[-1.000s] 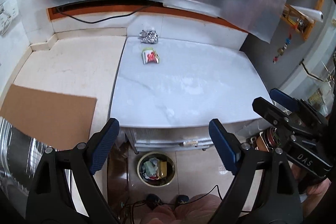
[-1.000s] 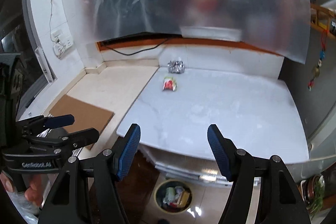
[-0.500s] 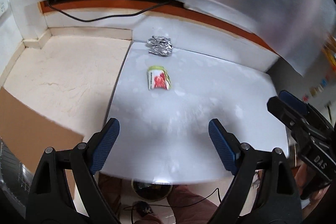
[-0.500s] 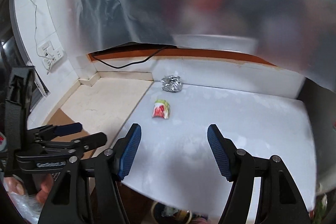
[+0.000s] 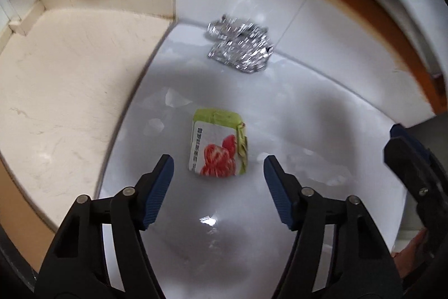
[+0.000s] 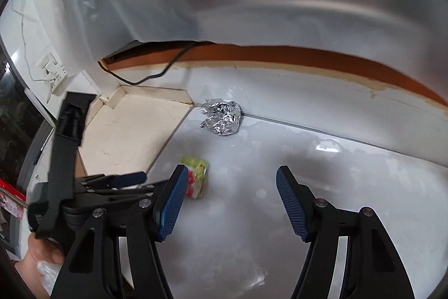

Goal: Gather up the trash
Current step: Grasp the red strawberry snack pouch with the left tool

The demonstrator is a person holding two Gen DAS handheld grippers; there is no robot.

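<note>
The left gripper point(image 5: 218, 167) points down at a white tabletop point(image 5: 322, 114), its blue-padded jaws closing with a green and white snack packet point(image 5: 217, 143) lying flat between the fingertips, not yet touched. A crumpled foil ball point(image 5: 240, 46) sits farther back by the wall. The right gripper point(image 5: 414, 159) shows at the right edge, a beige counter point(image 5: 70, 80) to the left.
</note>
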